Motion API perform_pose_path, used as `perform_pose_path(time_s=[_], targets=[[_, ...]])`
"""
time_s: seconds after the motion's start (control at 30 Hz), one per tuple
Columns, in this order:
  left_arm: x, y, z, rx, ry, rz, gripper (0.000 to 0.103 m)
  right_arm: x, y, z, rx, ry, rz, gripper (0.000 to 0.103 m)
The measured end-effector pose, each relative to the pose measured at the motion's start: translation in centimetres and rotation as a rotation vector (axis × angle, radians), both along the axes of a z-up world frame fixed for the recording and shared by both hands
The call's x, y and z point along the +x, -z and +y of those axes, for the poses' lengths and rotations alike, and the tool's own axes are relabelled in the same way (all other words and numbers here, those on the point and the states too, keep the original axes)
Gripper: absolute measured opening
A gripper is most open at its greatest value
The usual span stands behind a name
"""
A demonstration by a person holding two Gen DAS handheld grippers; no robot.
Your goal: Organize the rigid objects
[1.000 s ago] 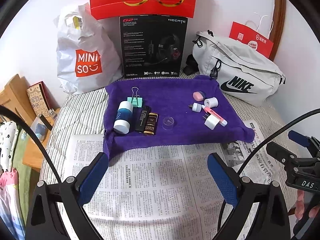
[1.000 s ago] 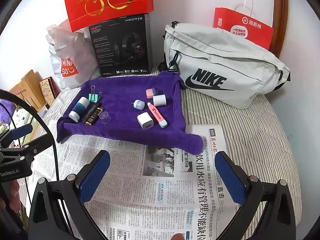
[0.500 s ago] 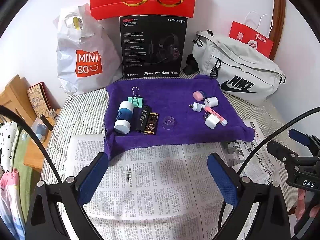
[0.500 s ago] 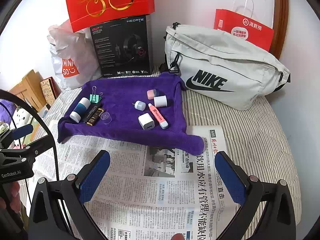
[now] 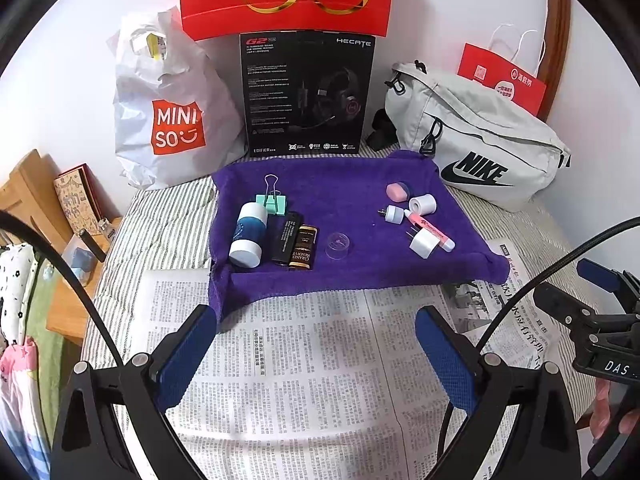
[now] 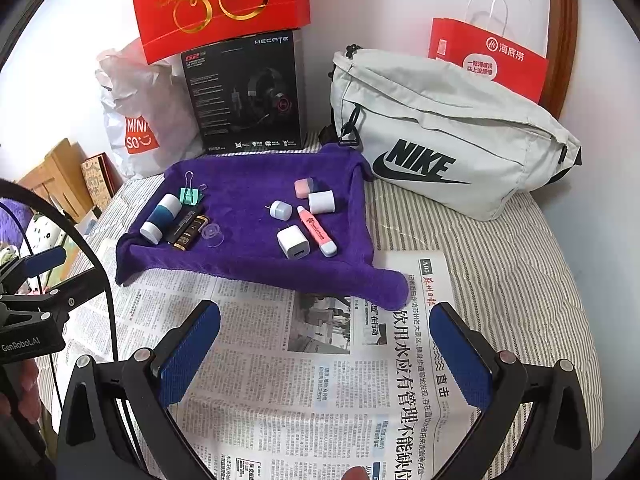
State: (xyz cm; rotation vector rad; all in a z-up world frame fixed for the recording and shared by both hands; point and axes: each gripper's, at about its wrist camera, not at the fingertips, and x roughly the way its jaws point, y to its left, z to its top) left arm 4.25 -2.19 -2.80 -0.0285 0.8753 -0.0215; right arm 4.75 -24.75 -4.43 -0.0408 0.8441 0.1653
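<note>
A purple towel (image 5: 340, 196) (image 6: 248, 188) lies ahead on the bed with small items on it. On its left are a blue and white bottle (image 5: 248, 235) (image 6: 161, 219), a green binder clip (image 5: 273, 200) (image 6: 190, 194), two dark bars (image 5: 294, 245) (image 6: 187, 231) and a clear lid (image 5: 337, 245) (image 6: 212, 236). On its right are a white charger (image 5: 423, 243) (image 6: 293, 242), a pink highlighter (image 5: 430, 230) (image 6: 317, 231), a pink eraser (image 5: 397, 192) (image 6: 304, 186) and two white caps. My left gripper (image 5: 316, 356) and right gripper (image 6: 325, 354) hover open over newspaper, short of the towel, holding nothing.
Newspaper (image 5: 304, 380) (image 6: 320, 380) covers the striped bed in front. Behind the towel stand a white Miniso bag (image 5: 168, 116), a black headset box (image 5: 306, 92) topped by a red bag, and a grey Nike bag (image 6: 448, 136). A wooden nightstand (image 5: 44, 208) is left.
Both grippers have drifted slightly; the scene sits a touch lower in the right wrist view. Nothing on the towel has moved.
</note>
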Motion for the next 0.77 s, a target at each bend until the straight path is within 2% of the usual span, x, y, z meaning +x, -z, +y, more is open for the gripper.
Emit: perform_pose_path(time_s=[0.77], targets=[[-0.29,-0.11,-0.09,0.004,0.006,-0.012,0.102,-0.16,0.06,-0.13,0.001,0.002,0.002,0.103]])
